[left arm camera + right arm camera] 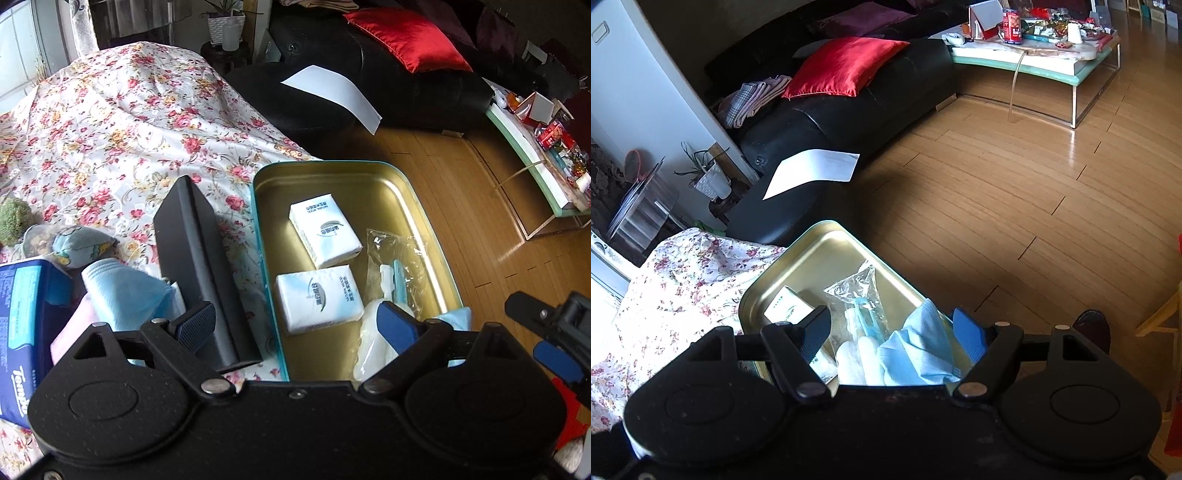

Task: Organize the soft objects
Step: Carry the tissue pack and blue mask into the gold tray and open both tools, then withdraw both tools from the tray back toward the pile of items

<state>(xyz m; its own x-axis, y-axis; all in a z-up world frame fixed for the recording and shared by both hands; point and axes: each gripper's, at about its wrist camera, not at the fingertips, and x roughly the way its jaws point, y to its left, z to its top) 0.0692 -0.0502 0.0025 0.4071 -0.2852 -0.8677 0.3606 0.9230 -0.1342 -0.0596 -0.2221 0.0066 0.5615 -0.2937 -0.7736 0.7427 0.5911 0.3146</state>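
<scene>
A gold tin tray (413, 192) with a teal rim sits on the floral cloth. It holds two white tissue packs (325, 234) (319, 297), a clear plastic bag (397, 254), a white soft item (371, 345) and a light blue cloth (918, 350). My left gripper (297, 325) is open above the tray's near end. My right gripper (890, 334) is open over the blue cloth, which lies between its fingers; the tray (820, 251) shows there too. Left of the tray lie a folded blue towel (122, 291), a pink cloth (68, 332), a blue tissue package (22, 325) and a small pouch (81, 245).
A black box (195, 266) stands beside the tray's left rim. A green fuzzy ball (13, 219) lies at the far left. A black sofa (849, 107) with a red cushion (846, 64) and white paper (812, 170) is behind. A cluttered coffee table (1034, 55) stands on the wood floor.
</scene>
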